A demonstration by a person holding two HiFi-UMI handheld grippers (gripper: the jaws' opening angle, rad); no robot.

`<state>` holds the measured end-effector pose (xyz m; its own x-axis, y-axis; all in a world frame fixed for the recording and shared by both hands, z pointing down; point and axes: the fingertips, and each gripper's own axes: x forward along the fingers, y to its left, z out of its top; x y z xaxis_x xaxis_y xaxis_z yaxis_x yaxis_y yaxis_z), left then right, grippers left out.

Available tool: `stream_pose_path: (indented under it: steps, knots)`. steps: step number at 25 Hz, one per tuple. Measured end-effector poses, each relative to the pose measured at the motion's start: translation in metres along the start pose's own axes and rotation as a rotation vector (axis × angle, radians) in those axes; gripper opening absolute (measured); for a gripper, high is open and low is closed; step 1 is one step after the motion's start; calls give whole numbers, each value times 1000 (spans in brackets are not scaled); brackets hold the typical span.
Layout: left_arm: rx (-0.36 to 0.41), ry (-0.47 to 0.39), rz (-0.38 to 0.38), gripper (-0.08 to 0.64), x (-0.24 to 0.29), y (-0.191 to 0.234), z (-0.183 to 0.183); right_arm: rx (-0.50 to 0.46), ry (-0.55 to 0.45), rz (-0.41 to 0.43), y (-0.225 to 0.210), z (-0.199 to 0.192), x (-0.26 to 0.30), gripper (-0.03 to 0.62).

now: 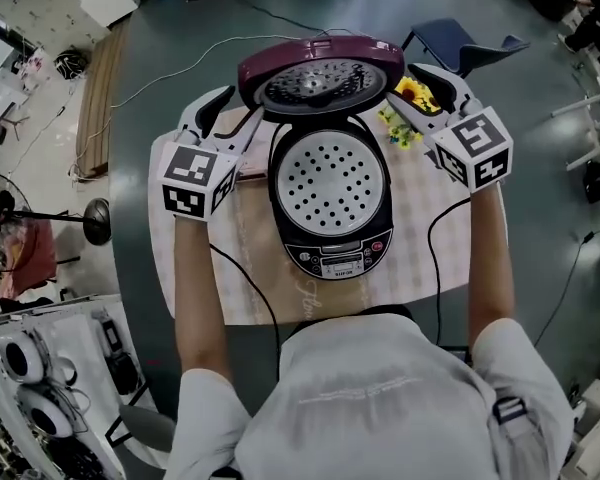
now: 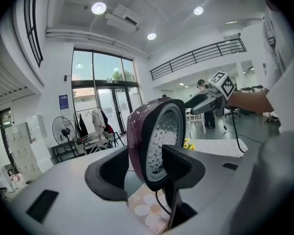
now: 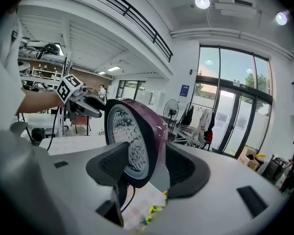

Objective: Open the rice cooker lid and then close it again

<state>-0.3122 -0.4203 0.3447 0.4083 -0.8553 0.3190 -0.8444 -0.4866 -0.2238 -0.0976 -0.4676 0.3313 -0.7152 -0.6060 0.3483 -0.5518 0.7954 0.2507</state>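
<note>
The rice cooker (image 1: 330, 240) stands on the table with its purple lid (image 1: 320, 73) raised upright. A perforated metal tray (image 1: 330, 183) shows inside the pot. My left gripper (image 1: 232, 118) sits at the lid's left edge and my right gripper (image 1: 412, 96) at its right edge. In the left gripper view the lid (image 2: 157, 136) stands edge-on between the spread jaws of the left gripper (image 2: 144, 170), pads apart from it. The right gripper view shows the same: the lid (image 3: 132, 136) lies in the gap of the right gripper (image 3: 147, 168), not pinched.
A pale flowered cloth (image 1: 260, 288) covers the round grey table. Yellow flowers (image 1: 405, 118) lie right of the cooker and a blue chair (image 1: 460, 43) stands behind. Cables trail from both grippers. A floor fan (image 1: 90, 218) stands to the left.
</note>
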Motion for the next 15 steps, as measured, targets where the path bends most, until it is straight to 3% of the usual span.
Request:
stream_pose_path:
  steps: [15]
  knots:
    - [58,-35,-86,247,24,6,32,-80,-36,54,-6,24,36,279]
